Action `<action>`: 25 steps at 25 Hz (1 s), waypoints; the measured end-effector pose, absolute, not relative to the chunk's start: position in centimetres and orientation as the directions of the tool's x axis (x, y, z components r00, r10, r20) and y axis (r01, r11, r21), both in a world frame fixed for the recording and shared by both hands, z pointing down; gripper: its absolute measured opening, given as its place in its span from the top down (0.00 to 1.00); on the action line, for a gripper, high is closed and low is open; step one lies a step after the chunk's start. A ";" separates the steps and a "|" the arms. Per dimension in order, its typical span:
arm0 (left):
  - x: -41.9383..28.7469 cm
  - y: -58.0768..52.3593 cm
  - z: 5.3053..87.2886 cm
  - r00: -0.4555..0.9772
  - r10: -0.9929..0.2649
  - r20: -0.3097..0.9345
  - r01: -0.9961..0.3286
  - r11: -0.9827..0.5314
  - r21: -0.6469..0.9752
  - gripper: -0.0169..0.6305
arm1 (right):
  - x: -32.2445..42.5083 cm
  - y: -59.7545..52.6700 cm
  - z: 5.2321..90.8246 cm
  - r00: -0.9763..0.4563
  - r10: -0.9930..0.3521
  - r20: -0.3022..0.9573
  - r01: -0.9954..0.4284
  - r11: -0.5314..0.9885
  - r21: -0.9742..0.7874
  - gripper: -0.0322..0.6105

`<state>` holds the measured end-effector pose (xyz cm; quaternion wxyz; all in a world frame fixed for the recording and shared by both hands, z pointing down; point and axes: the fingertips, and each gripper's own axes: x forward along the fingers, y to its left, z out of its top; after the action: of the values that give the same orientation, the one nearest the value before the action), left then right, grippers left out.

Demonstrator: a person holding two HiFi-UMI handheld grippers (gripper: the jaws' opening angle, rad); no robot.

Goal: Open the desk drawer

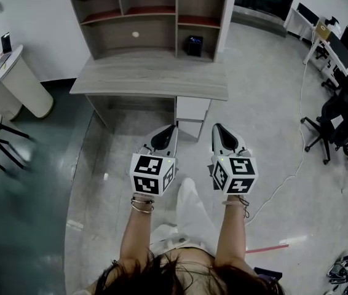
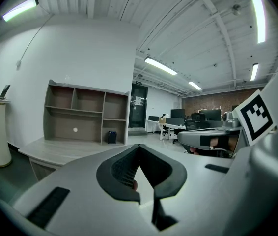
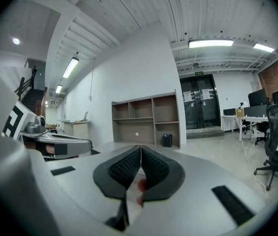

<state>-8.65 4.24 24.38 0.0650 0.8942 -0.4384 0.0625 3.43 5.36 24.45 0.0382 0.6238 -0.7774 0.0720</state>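
A grey wooden desk with a shelf unit on top stands ahead of me. Its white drawer block hangs under the right end of the desktop, with the drawer front flush. My left gripper is shut and empty, short of the drawer block and to its left. My right gripper is shut and empty as well, level with it and just right of the drawers. In the left gripper view the desk lies beyond the left gripper. The right gripper shows the shelf unit ahead.
A white rounded bin stands left of the desk beside a black frame. Office chairs and white tables fill the right side. A white cable trails over the floor. A small black box sits in the shelf.
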 end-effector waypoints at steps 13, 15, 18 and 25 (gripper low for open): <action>-5.5 -2.5 27.0 0.621 -0.754 0.214 -0.782 -0.615 0.100 0.96 | 6.2 -1.0 27.7 -0.231 -0.950 0.210 -0.970 0.207 -0.130 0.92; -5.2 -3.6 27.6 0.620 -0.751 0.227 -0.783 -0.612 0.113 0.96 | 6.6 -2.0 28.2 -0.230 -0.947 0.223 -0.969 0.202 -0.142 0.92; -4.8 -5.1 28.4 0.622 -0.747 0.235 -0.782 -0.607 0.138 0.96 | 7.2 -3.4 29.0 -0.231 -0.944 0.237 -0.968 0.200 -0.151 0.92; -3.8 -8.4 30.8 0.618 -0.735 0.279 -0.785 -0.596 0.168 0.96 | 8.0 -7.0 30.9 -0.229 -0.932 0.281 -0.969 0.191 -0.158 0.92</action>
<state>-3.76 -8.37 30.77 0.1381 0.8888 -0.4276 0.0906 8.03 -6.99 30.95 0.0608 0.6179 -0.7691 0.1514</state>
